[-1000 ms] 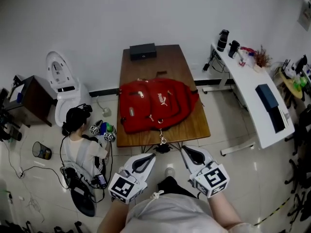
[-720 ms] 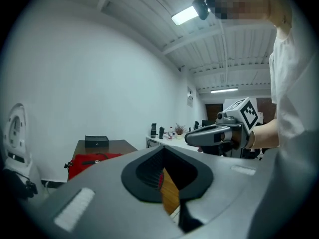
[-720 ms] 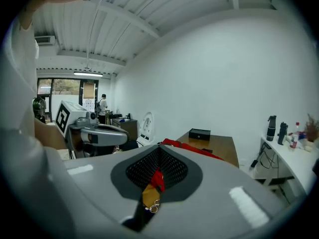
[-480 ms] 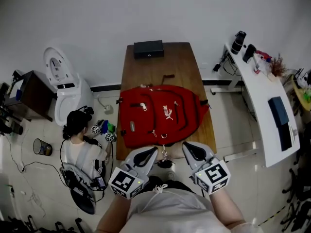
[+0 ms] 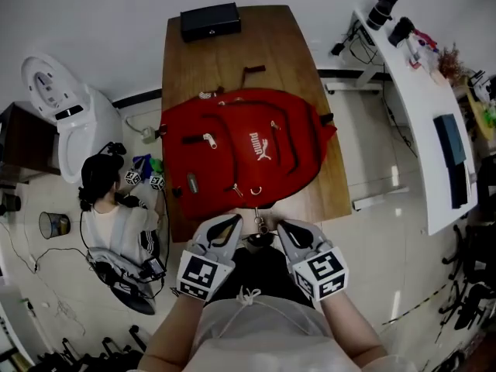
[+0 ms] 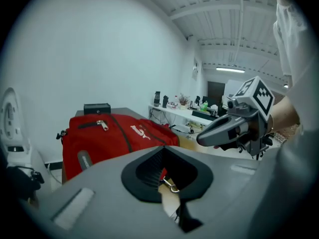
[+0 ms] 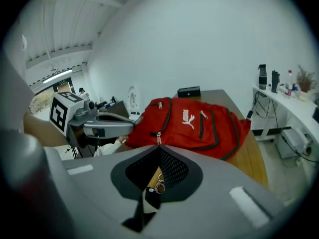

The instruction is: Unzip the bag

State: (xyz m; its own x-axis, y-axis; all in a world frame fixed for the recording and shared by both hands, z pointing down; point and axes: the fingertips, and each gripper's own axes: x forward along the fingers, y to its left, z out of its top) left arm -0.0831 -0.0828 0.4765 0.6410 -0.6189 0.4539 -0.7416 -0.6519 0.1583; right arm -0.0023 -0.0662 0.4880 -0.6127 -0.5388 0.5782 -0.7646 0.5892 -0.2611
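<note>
A red backpack (image 5: pixel 244 149) lies flat on the wooden table (image 5: pixel 232 60), with a silver zip pull (image 5: pixel 208 138) on its front pocket. A small metal key clip (image 5: pixel 260 225) hangs off its near edge. My left gripper (image 5: pixel 235 220) and right gripper (image 5: pixel 285 225) hover side by side just short of that edge, both shut and holding nothing. The left gripper view shows the backpack (image 6: pixel 114 133) beyond the left gripper (image 6: pixel 163 148), and the right gripper (image 6: pixel 204 136) beside it. The right gripper view has the backpack (image 7: pixel 194 123) ahead of the right gripper (image 7: pixel 159 147).
A black box (image 5: pixel 209 20) sits at the table's far end. A person (image 5: pixel 105 200) sits on the floor left of the table, next to a white toilet-shaped object (image 5: pixel 58 107). A white desk (image 5: pixel 418 107) with bottles stands to the right.
The head view has shifted forward and the backpack now sits closer and larger. Both grippers have come up to the table's near edge, still shut and side by side.
</note>
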